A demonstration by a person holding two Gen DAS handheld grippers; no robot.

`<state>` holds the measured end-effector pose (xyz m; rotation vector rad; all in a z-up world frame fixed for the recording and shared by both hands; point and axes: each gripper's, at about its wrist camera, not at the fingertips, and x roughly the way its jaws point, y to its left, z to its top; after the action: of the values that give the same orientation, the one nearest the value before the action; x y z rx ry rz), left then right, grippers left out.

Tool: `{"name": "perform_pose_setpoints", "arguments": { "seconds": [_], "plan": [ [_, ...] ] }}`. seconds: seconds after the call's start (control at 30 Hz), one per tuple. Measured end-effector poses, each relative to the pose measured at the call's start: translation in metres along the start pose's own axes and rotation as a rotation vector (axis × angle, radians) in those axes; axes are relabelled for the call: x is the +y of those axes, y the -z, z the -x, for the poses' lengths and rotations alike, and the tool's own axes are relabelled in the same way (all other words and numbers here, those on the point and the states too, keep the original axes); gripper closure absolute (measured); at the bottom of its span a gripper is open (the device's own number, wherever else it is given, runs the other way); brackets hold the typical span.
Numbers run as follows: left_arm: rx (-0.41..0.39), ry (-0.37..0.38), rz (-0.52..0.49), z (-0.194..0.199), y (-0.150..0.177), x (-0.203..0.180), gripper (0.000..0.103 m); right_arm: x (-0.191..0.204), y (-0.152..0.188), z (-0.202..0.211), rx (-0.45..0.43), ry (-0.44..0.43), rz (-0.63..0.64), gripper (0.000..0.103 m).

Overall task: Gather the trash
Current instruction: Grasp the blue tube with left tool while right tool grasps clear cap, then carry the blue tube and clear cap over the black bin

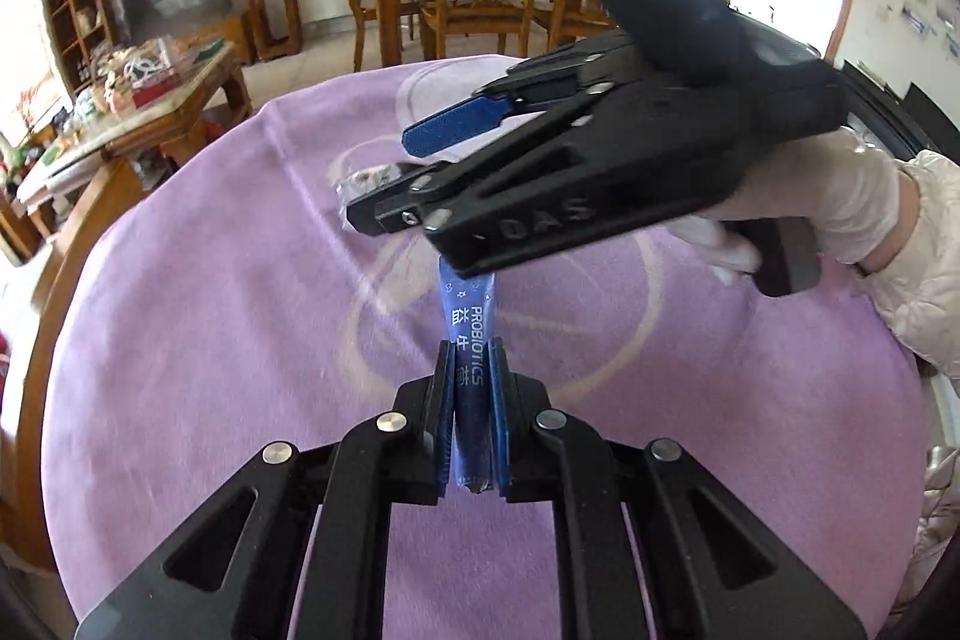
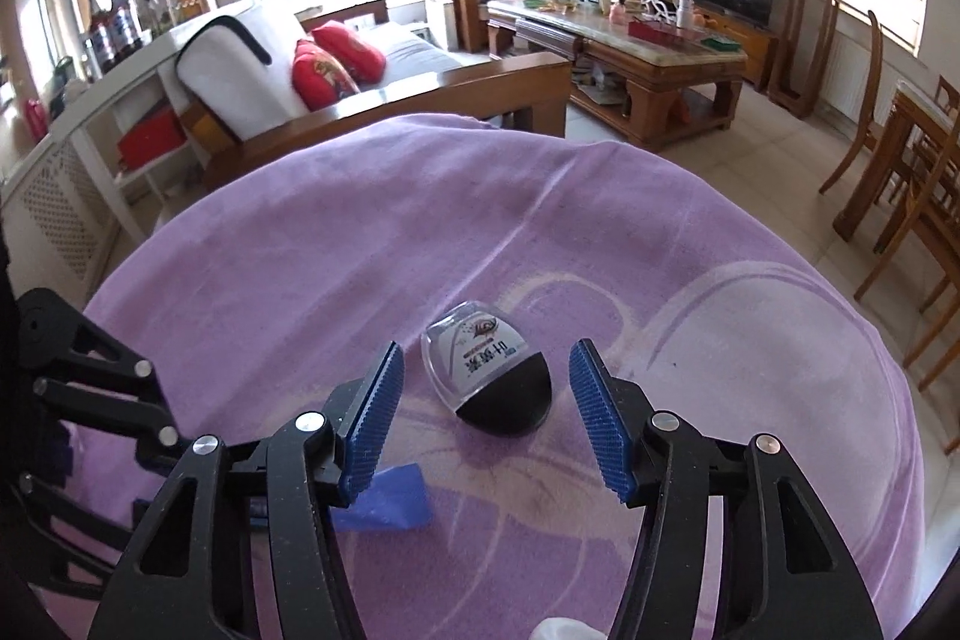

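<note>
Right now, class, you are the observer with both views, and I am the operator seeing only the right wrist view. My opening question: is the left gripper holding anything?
Observer: Yes. The left gripper is shut on a blue sachet, pinched upright between its pads.
Operator: Can you read anything on it?
Observer: Its face reads PROBIOTICS, and its far end runs under the right gripper.
Operator: What is holding my gripper?
Observer: A white-gloved hand grips its handle from the right, above the purple cloth.
</note>
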<state>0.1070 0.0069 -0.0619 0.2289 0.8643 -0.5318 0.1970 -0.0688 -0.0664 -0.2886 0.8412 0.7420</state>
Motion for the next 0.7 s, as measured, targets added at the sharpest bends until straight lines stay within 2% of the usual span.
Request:
{"name": "perform_pose_setpoints", "arguments": {
  "seconds": [0.07, 0.13, 0.33, 0.4, 0.57, 0.7],
  "plan": [
    [-0.007, -0.02, 0.02, 0.005, 0.003, 0.003, 0.093, 0.004, -0.002, -0.006, 0.008, -0.002, 0.012, 0.053],
    [-0.029, -0.016, 0.034, 0.013, 0.003, 0.004, 0.093, 0.009, -0.007, -0.013, 0.017, 0.017, 0.024, 0.056],
    [-0.056, -0.017, 0.085, 0.025, 0.007, 0.01, 0.093, 0.006, -0.003, -0.01, 0.029, 0.012, -0.028, 0.057],
    [-0.066, -0.027, 0.097, 0.029, 0.008, 0.009, 0.093, 0.003, -0.002, -0.002, 0.008, 0.006, -0.057, 0.057],
    [-0.1, -0.035, 0.114, 0.036, 0.002, -0.001, 0.092, -0.007, 0.008, 0.051, -0.101, -0.051, -0.153, 0.057],
    [-0.139, -0.038, 0.119, 0.04, -0.011, -0.02, 0.092, -0.021, 0.03, 0.115, -0.221, -0.088, -0.236, 0.057]
  ]
}}
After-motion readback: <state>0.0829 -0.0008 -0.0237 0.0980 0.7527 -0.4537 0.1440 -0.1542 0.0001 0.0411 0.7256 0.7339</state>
